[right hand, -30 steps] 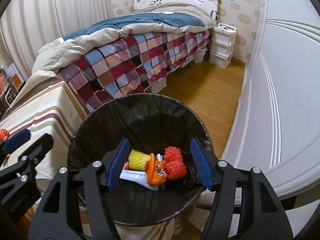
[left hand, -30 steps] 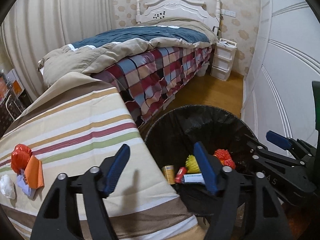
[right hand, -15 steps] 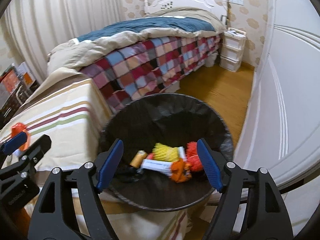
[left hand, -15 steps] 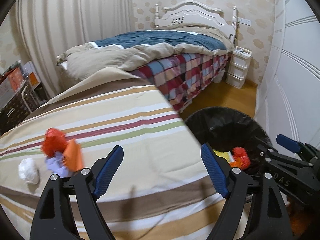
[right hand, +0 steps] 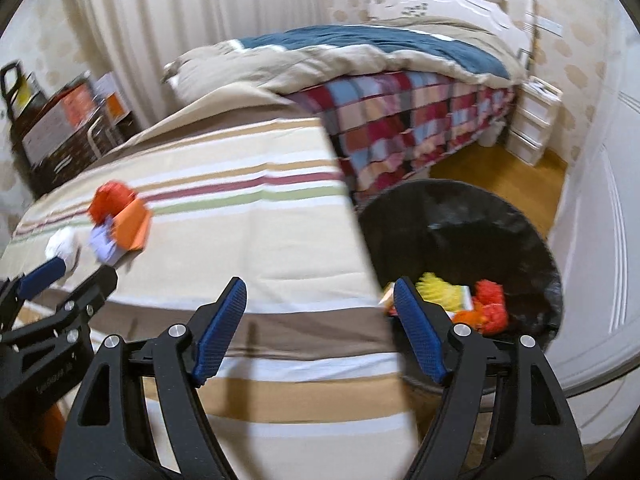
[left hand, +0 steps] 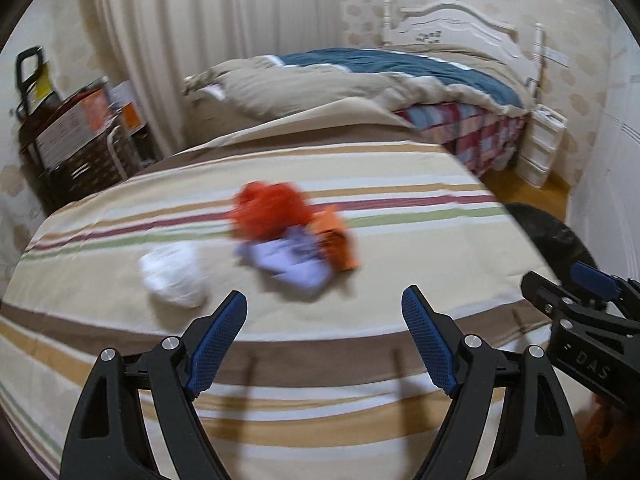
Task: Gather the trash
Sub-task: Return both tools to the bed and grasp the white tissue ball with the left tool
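On the striped tablecloth (left hand: 400, 248) lies a blurred cluster of trash: a red crumpled wad (left hand: 272, 208), an orange packet (left hand: 338, 242), a lavender paper (left hand: 292, 266) and a white wad (left hand: 174, 276). My left gripper (left hand: 324, 294) hovers open just short of the cluster, with nothing between its fingers. My right gripper (right hand: 320, 282) is open and empty over the table's right edge, beside the black-lined bin (right hand: 460, 216). The bin holds yellow (right hand: 436, 290) and red trash (right hand: 490, 304). Each gripper shows in the other's view: the right gripper (left hand: 592, 280), the left gripper (right hand: 78, 274).
A bed with a checked blanket (right hand: 400, 120) stands behind the table. A white drawer unit (right hand: 532, 124) sits by the headboard. Boxes and a dark basket (left hand: 76, 144) stand at the left. White wardrobe doors (right hand: 600, 240) flank the wooden floor (right hand: 512, 176).
Both views have swung left, from over the bin to the table. The trash cluster has come to the centre of the left wrist view. Both pairs of jaws have widened.
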A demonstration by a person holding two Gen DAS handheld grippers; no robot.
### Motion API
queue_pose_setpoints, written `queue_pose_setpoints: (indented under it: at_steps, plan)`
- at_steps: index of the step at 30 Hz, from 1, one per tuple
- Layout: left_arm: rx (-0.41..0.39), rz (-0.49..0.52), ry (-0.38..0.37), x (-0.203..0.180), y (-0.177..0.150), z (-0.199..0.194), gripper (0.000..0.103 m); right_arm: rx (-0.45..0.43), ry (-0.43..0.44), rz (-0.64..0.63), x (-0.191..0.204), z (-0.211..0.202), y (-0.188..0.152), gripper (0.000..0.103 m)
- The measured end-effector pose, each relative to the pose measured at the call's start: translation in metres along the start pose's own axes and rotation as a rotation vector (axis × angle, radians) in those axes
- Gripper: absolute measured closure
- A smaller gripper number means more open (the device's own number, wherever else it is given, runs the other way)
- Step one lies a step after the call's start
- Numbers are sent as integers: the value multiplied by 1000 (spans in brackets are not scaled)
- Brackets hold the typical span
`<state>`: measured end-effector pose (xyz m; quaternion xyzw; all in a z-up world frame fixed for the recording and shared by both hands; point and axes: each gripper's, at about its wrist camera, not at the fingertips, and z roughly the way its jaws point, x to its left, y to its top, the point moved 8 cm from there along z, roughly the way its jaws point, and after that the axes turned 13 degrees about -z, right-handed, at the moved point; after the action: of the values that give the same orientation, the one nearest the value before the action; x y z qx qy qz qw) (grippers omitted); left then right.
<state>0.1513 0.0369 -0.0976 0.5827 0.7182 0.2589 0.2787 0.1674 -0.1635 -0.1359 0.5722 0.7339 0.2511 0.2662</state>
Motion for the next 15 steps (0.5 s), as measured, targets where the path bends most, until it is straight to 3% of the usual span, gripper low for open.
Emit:
queue_pose_setpoints:
  at_steps: [9,15]
  plan:
    - [11,-106,96,66,14,14,23,32,55,-121,59,12,12,29]
    - [46,-123,105,92,23,28,23,43,86,-161,84,20,20,29]
